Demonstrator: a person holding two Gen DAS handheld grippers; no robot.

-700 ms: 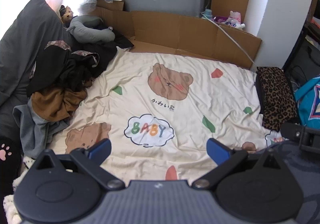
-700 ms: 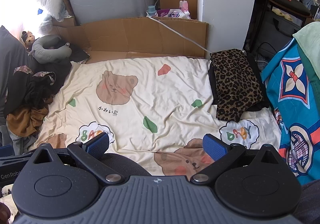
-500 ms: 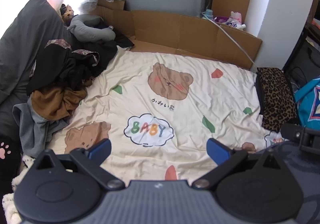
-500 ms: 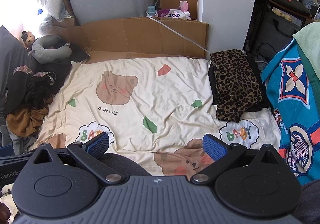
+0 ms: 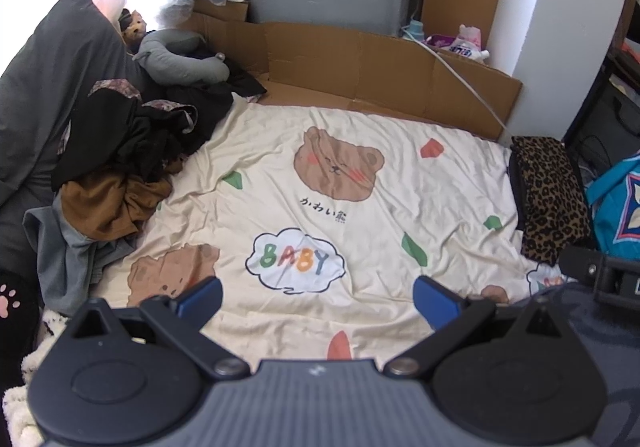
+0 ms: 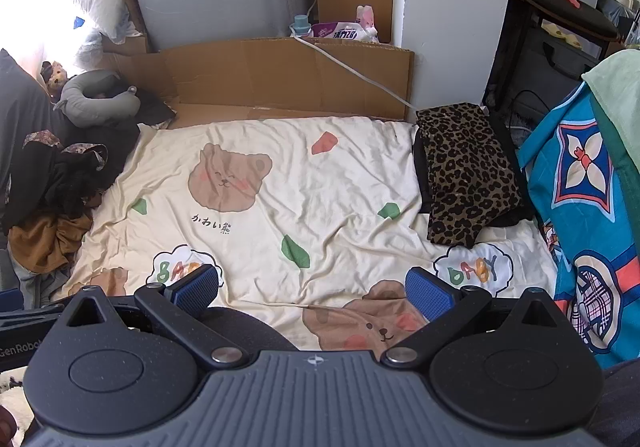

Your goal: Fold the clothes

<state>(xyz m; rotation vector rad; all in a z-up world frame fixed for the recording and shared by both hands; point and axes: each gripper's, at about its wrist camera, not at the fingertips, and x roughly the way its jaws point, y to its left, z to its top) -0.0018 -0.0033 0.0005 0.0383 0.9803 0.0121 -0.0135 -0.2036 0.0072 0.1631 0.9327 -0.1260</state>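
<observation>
A heap of crumpled clothes (image 5: pixel 120 163), black, brown and grey, lies at the left edge of a cream bed sheet (image 5: pixel 360 215) printed with bears. The same clothes heap (image 6: pixel 52 199) shows at the far left of the right wrist view. A folded leopard-print garment (image 5: pixel 548 195) rests on the sheet's right side; this leopard-print garment (image 6: pixel 468 171) lies ahead and right of my right gripper. My left gripper (image 5: pixel 318 297) hovers open above the sheet's near edge with nothing between its fingers. My right gripper (image 6: pixel 314 293) is open too, also holding nothing, over the cream sheet (image 6: pixel 320 207).
Brown cardboard (image 6: pixel 280 75) lines the far side of the bed, with a white cable (image 6: pixel 360 75) over it. A grey neck pillow (image 5: pixel 180 59) and a dark pillow (image 5: pixel 48 87) sit at the left. A blue patterned cloth (image 6: pixel 588 215) hangs at the right.
The left wrist view has shifted very slightly; the clothes sit a touch higher and righter in frame. Both grippers stay open and nothing on the bed has moved.
</observation>
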